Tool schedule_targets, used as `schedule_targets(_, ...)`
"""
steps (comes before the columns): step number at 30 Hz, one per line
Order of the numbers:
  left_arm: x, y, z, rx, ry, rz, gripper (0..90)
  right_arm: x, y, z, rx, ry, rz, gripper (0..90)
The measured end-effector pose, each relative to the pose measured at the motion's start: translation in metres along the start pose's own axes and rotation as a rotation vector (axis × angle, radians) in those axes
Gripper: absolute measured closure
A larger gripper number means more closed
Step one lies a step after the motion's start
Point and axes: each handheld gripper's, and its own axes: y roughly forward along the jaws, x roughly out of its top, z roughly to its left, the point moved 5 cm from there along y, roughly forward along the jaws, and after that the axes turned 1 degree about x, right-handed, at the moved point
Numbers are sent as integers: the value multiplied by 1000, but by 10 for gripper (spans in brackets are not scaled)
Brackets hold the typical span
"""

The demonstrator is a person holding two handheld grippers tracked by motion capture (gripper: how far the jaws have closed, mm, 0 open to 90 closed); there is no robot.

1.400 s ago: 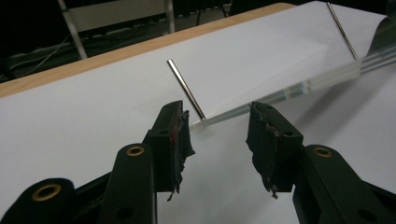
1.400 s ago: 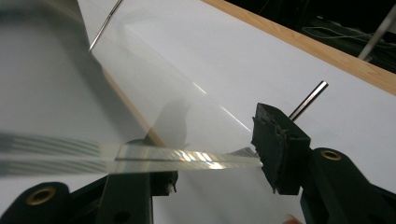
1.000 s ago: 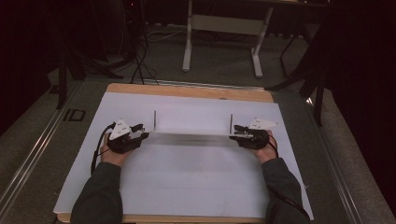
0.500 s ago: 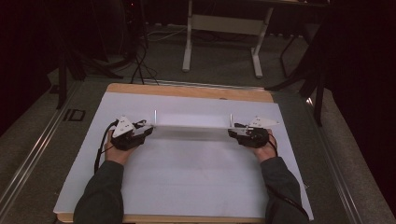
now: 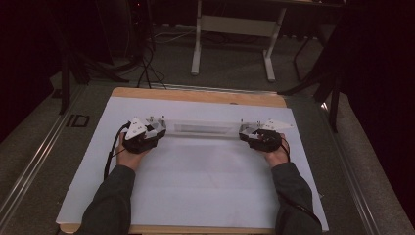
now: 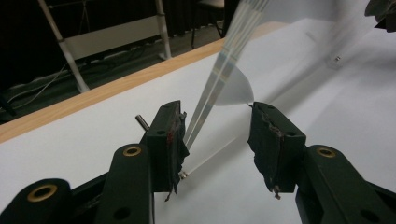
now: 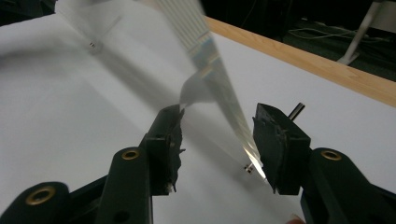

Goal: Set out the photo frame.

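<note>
- Left hand-held gripper [image 5: 157, 128] nudged a little farther and to the right compared with a second ago; right hand-held gripper [image 5: 244, 133] unmoved at the other end.
- Clear strip [image 5: 203, 128] lying across the white worktop [image 5: 195, 191], stretched left to right between the two tools, in the far half of the sheet.
- Two thin upright pins, tall at the strip's ends a second ago, now showing as short stubs [image 5: 161, 117]; probably tipped over along with the strip, though too small to be sure.
- Seen from the left gripper view: jaws spread wide, the strip [image 6: 224, 74] running up between them and leaning on the left pad, well apart from the other pad. Released, not clamped.
- Seen from the right gripper view: same picture mirrored, the strip [image 7: 210, 60] passing close by the right pad, with a small metal tip [image 7: 249, 168] low at its end, and the left pad apart from it. Released as well.
- Reading for the job: strip bracketed at both ends but squeezed by neither tool, so either freshly set down or about to be pinched; cannot tell which from this alone.
- Likely next need: closing both tools together, evenly, to keep the flexible strip from twisting.
</note>
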Motion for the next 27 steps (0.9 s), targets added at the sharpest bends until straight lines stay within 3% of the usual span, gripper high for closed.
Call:
schedule_targets(15,7,10,7,40,-15,6,562,6,5,-5,-65,8,-21,543)
schedule_targets(27,13,18,13,50,-42,19,561,11,11,-9,-107,-27,-2,567)
